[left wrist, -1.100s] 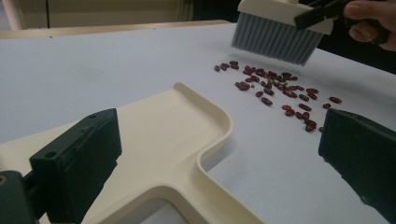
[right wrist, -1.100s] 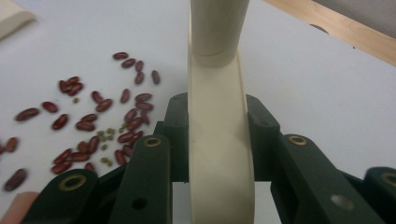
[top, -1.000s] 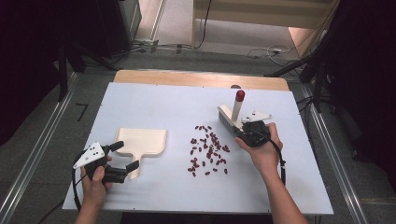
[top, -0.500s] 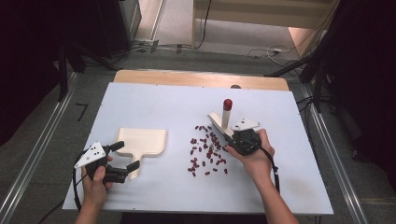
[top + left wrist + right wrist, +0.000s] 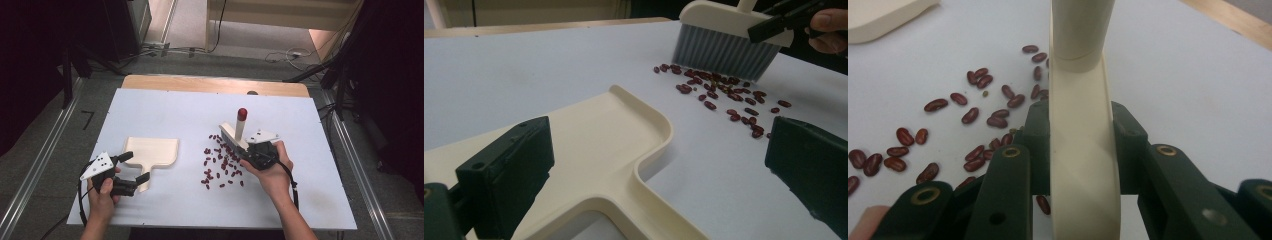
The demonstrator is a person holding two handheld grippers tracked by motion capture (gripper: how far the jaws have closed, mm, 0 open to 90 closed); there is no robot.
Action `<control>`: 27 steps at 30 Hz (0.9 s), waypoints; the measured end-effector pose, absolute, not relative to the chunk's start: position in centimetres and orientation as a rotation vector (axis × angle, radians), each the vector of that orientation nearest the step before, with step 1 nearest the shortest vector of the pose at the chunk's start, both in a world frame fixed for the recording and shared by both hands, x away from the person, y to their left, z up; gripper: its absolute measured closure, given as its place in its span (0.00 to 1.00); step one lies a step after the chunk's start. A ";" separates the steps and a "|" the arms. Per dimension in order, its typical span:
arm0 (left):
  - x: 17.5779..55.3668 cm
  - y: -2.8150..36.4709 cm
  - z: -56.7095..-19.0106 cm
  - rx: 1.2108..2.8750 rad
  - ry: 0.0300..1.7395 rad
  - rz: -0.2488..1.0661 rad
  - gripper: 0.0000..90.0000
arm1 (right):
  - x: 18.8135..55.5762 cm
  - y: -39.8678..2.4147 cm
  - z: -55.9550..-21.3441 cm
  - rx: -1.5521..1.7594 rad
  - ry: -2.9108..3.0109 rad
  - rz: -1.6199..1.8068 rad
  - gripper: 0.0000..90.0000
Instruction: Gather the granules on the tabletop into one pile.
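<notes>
One cream dustpan (image 5: 151, 151) lies on the table (image 5: 165, 110). One cream hand brush (image 5: 235, 134) with a red-capped handle stands there too. Roughly forty red kidney beans (image 5: 222, 165) are scattered in one loose patch; an exact count cannot be made. Two grippers: left (image 5: 131, 169), right (image 5: 250, 152).

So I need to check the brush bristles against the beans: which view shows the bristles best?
The left gripper view: the brush's grey bristles face the camera, tips at the red beans. The high view shows the brush from above, small, bristles hidden. The right gripper view shows its cream back clamped in the right tool.
</notes>
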State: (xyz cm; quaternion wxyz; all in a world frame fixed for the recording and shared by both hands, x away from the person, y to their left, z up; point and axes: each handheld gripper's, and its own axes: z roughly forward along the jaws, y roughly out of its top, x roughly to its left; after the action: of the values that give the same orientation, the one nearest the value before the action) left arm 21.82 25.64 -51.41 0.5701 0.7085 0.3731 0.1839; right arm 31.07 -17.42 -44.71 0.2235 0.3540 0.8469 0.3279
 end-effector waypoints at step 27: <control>22.0 25.7 -51.4 1.657 0.901 0.427 0.00 | 24.7 -13.3 -44.4 0.894 2.609 1.247 0.73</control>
State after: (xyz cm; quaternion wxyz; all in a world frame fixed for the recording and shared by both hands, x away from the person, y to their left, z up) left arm 22.04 25.74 -51.42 0.5679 0.7053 0.3836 0.1816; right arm 24.65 -13.28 -44.44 0.0572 0.2949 0.8605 0.4114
